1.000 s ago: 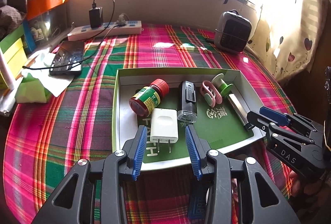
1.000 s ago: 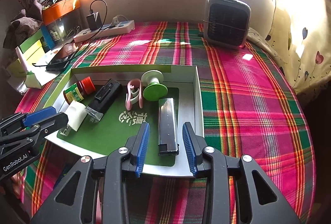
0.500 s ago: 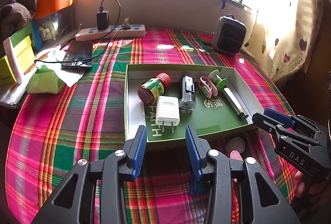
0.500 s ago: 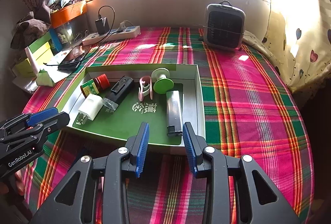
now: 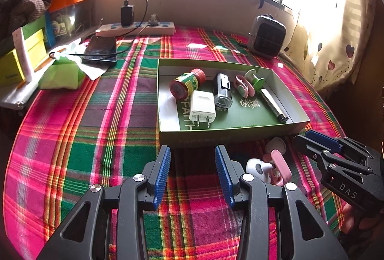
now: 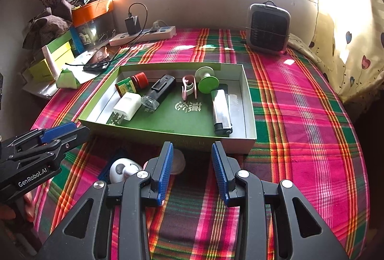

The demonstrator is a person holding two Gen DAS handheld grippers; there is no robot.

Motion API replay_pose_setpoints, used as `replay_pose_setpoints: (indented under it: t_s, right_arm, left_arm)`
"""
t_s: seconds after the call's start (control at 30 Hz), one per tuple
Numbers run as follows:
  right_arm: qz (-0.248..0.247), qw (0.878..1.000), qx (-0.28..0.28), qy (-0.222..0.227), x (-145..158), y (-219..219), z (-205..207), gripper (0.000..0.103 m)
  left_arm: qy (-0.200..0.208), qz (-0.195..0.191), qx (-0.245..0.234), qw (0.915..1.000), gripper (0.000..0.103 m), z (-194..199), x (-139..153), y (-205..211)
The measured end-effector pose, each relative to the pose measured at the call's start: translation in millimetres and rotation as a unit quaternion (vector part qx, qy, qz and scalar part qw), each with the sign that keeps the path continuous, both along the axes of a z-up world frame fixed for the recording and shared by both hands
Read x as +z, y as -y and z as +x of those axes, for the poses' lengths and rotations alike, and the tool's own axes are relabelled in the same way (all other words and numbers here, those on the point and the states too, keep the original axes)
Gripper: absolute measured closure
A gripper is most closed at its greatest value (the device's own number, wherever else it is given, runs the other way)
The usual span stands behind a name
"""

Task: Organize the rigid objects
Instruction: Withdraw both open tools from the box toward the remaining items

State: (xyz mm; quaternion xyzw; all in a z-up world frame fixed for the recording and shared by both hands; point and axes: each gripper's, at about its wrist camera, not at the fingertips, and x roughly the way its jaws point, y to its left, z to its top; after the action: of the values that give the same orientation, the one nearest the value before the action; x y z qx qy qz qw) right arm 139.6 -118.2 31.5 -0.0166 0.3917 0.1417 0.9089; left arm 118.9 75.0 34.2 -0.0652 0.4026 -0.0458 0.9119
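Landmark: green tray on the plaid tablecloth.

Left gripper: jaws apart, nothing between the blue pads. It sits on the near side of the tray, fingertips just short of the tray's front wall, over bare cloth.

Right gripper: jaws likewise spread, empty. It is also on the near side of the tray, tips close to the front wall, toward the tray's right corner.

Inside the tray, left to right in the left wrist view:
- red-capped bottle, lying on its side at the tray's far left
- white charger plug, prongs pointing to the front wall, touching or just beside the bottle
- black cylindrical device, lying beside the plug
- pink clip, near the back wall
- green spool, just beside the pink clip
- silver lighter, lying along the tray's right wall

Outside the tray, on the cloth in front of its front wall and between the two grippers:
- white earbud case, just right of the left gripper's right finger
- pink object, touching or just beside the case; exact shape unclear
- pale round item, close against the tray's front wall, partly hidden by the right gripper's left finger in the right wrist view

Behind the tray: small heater, power strip, phone.
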Motion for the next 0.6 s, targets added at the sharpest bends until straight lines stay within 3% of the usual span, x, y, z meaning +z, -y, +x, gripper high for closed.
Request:
replay_pose_setpoints:
  t_s: [0.6]
  right_arm:
    - [0.016, 0.999, 0.036, -0.032, -19.8, -16.6, -18.4, 0.066]
  left_arm:
    - [-0.014, -0.021, 0.008, 0.9996, 0.065, -11.6, -12.7, -14.8]
